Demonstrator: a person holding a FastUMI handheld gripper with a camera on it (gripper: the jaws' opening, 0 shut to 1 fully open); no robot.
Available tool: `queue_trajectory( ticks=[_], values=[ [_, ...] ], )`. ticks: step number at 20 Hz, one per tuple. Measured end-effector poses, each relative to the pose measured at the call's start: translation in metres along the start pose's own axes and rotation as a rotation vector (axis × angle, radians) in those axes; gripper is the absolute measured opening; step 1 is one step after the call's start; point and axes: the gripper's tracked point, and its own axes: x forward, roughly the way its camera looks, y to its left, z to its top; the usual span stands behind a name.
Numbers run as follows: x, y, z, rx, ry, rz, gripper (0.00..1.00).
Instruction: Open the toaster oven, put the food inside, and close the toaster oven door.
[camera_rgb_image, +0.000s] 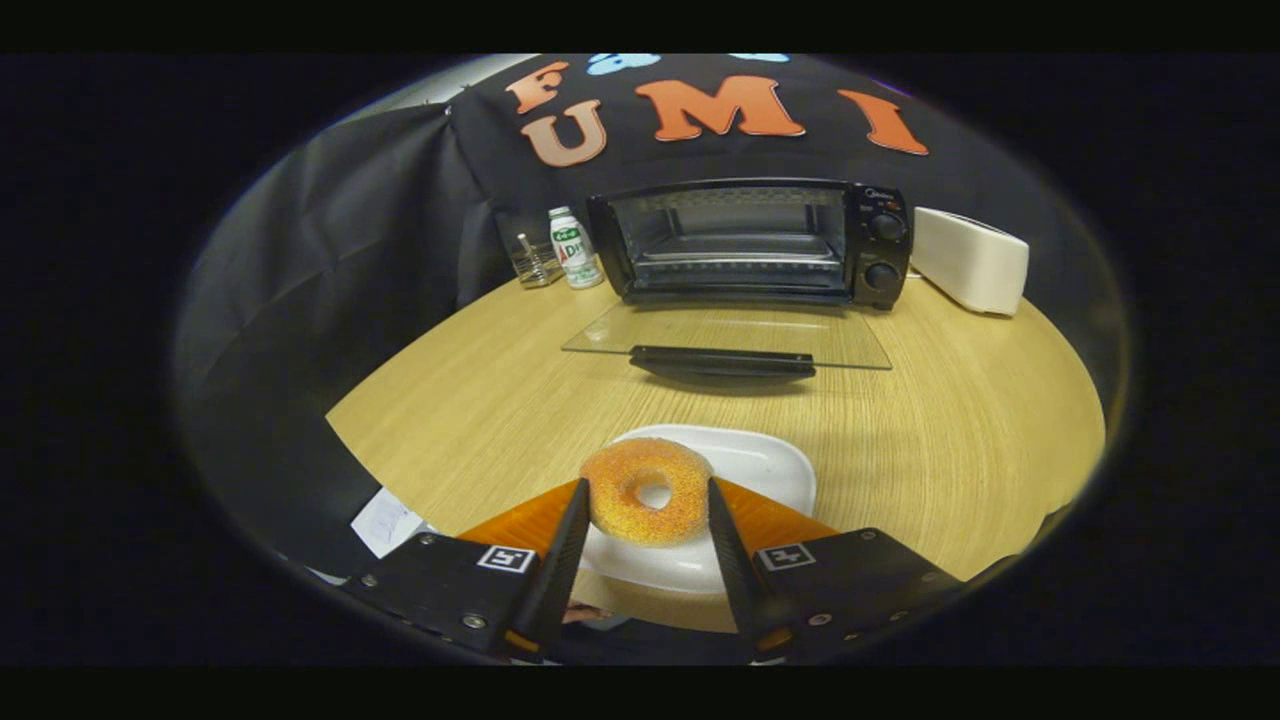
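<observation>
**— What's under you and around you?**

Pale wood-grain laminate: your counter (480, 400) is smooth, light tan, with fine straight grain lines and a rounded edge. Behind it hangs dull black cloth, creased on the left side.

**— And the things on it?**

At the back you have the toaster oven (750, 240), a boxy black shell with two round knobs stacked on its right panel and a wire rack showing inside. Its door (730, 335) is folded down flat toward you, a clear glass pane with a long dark handle bar along the near edge. Right of the oven sits a smooth white appliance (968, 260) with rounded corners. Left of the oven stand a small white bottle (574, 248) with a green-and-red label and, beside it, a clear glass (534, 260).

**— Where's the food?**

Your donut (648, 490) is a ring with a gritty, sugared, golden-orange crust and a clean round hole. It hangs over the near part of a glossy white plate (775, 465), a rounded-square dish; I cannot tell whether the ring still touches the plate.

**— What is your gripper doing?**

Your gripper (646, 505) is spread only as wide as the donut. Each finger lies flat against one flank of the ring, left and right, so you are pinching it across its width. The open oven is well beyond the fingers, straight ahead past the plate. A scrap of white paper (385, 522) lies just off the counter's near left edge.
</observation>
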Motion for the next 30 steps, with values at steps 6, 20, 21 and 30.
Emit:
queue_trajectory(
  ticks=[6,20,21,30],
  values=[
    [0.023,-0.002,0.077,0.174,-0.133,0.02,0.66],
    [0.116,-0.047,0.215,0.636,-0.319,0.021,0.65],
    [0.124,-0.05,0.218,0.667,-0.321,0.024,0.65],
    [0.167,-0.076,0.249,0.792,-0.39,-0.074,0.65]
  ],
)
